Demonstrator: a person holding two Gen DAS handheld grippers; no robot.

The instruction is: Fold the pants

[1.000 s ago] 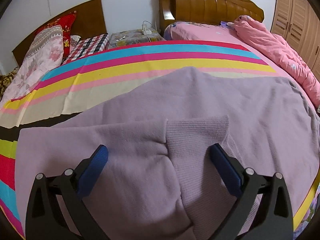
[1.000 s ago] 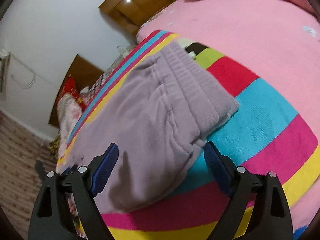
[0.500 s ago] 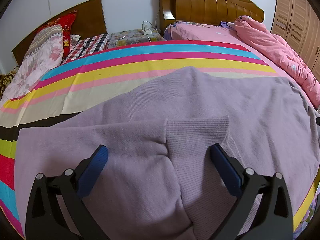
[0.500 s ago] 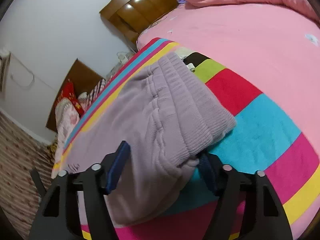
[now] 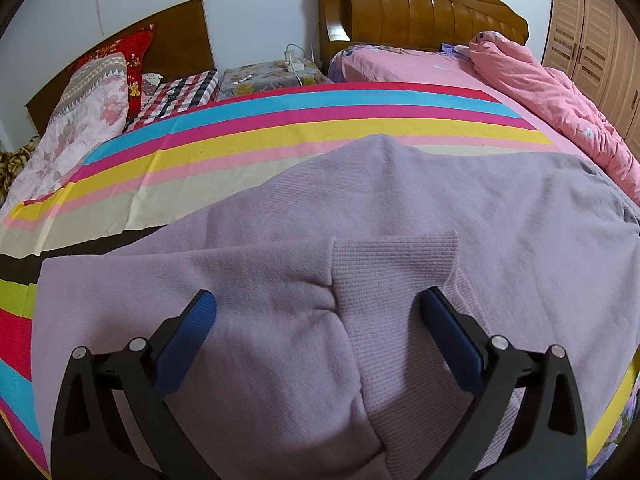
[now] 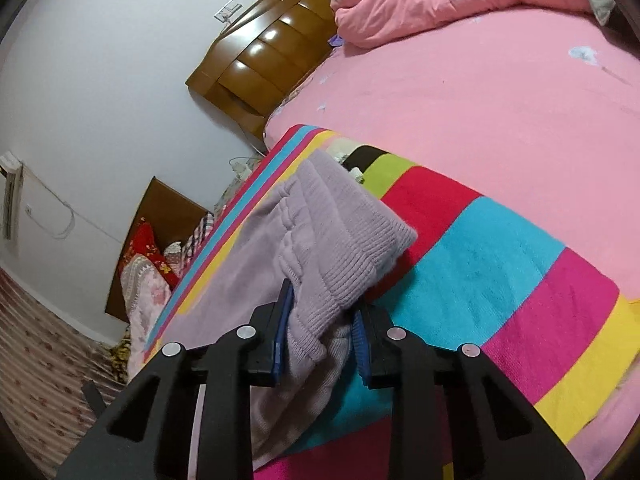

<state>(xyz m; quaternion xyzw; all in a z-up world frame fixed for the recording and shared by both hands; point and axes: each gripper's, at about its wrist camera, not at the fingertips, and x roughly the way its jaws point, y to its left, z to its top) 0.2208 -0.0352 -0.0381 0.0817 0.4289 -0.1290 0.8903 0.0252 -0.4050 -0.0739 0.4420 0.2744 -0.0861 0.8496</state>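
The right gripper (image 6: 320, 312) has its blue-padded fingers (image 6: 282, 332) pinched on the ribbed waistband of the lilac knitted pants (image 6: 320, 240), with that corner of the fabric bunched between them. The left gripper (image 5: 318, 312) is spread wide, its blue pads (image 5: 188, 336) hovering over the ribbed cuff and leg of the same pants (image 5: 400, 208) without gripping them. The pants lie spread across a multicoloured striped blanket (image 5: 280, 124) on the bed. Beyond the blanket are a pink bedsheet (image 6: 480, 92), a crumpled pink quilt (image 5: 552, 96) and a brown wooden headboard (image 5: 412, 16). A floral pillow (image 5: 80, 120) lies at the far left.
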